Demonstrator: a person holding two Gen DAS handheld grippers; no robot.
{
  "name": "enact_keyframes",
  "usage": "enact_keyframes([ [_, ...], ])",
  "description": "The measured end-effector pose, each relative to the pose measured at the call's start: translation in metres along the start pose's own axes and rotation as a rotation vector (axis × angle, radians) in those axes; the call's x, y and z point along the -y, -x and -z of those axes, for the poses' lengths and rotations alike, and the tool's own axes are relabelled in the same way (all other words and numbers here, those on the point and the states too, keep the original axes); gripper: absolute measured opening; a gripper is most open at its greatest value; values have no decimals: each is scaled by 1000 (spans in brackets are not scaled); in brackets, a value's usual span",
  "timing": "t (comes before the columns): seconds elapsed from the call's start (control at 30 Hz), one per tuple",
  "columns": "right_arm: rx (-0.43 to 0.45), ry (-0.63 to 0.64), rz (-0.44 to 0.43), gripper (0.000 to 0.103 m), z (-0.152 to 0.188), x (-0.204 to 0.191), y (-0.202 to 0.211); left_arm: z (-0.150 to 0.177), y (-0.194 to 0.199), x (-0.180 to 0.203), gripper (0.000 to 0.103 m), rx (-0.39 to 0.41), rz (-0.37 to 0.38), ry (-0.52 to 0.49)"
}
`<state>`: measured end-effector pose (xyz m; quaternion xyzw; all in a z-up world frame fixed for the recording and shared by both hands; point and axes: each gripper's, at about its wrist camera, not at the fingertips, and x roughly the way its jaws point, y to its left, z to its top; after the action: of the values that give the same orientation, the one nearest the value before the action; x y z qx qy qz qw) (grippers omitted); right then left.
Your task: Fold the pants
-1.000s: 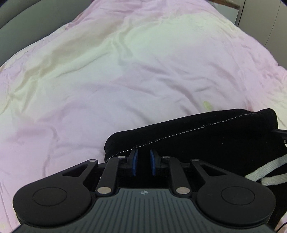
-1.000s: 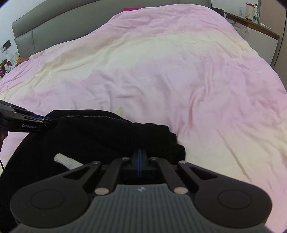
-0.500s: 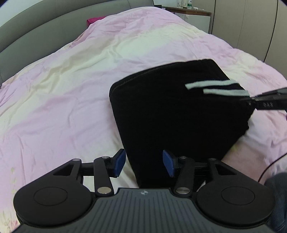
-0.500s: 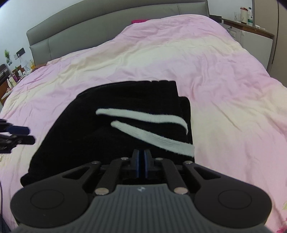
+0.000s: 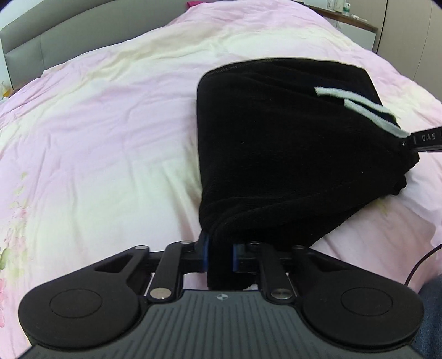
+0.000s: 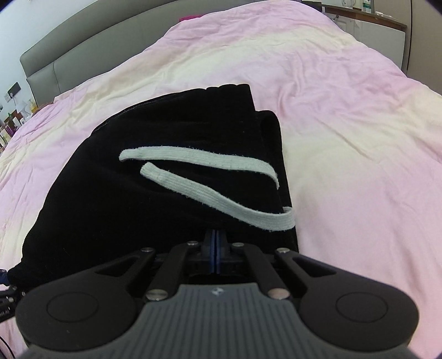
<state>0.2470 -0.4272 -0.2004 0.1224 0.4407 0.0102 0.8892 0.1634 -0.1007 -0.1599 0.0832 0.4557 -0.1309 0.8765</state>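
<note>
Black pants point(image 5: 290, 149) folded into a thick bundle lie on the pink bed; they also show in the right wrist view point(image 6: 171, 193). A white drawstring point(image 6: 215, 179) lies in two strands across the top, also in the left wrist view point(image 5: 359, 107). My left gripper point(image 5: 219, 255) is shut on the near left corner of the pants, with cloth between the blue pads. My right gripper point(image 6: 215, 252) is shut on the near right edge of the pants. Its tip shows in the left wrist view point(image 5: 425, 140) at the right.
A pink and cream duvet point(image 5: 110, 138) covers the bed. A grey headboard point(image 6: 83, 49) stands at the far end. A nightstand with bottles point(image 6: 367, 16) is at the far right. A black cable point(image 5: 420, 265) runs at the right.
My left gripper was open half a second ago and has closed on the pants' near corner. Both grippers have drawn back from the far edge toward me since a second ago.
</note>
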Motion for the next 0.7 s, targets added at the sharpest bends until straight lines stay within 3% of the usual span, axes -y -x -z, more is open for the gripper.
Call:
enact_keyframes([
  [0.1, -1, 3, -10, 0, 0, 1, 0, 8, 4, -9, 13, -21, 14, -46],
  [0.23, -1, 0, -24, 0, 4, 5, -1, 26, -18, -19, 13, -94, 51, 28],
  [0.47, -3, 19, -10, 0, 8, 6, 0, 33, 1, -18, 14, -74, 65, -5],
  [0.63, -22, 32, 15, 0, 5, -1, 6, 35, 18, -13, 13, -82, 55, -113],
  [0.7, -36, 44, 16, 0, 4, -3, 12, 32, 23, -13, 10, -125, 20, -147],
])
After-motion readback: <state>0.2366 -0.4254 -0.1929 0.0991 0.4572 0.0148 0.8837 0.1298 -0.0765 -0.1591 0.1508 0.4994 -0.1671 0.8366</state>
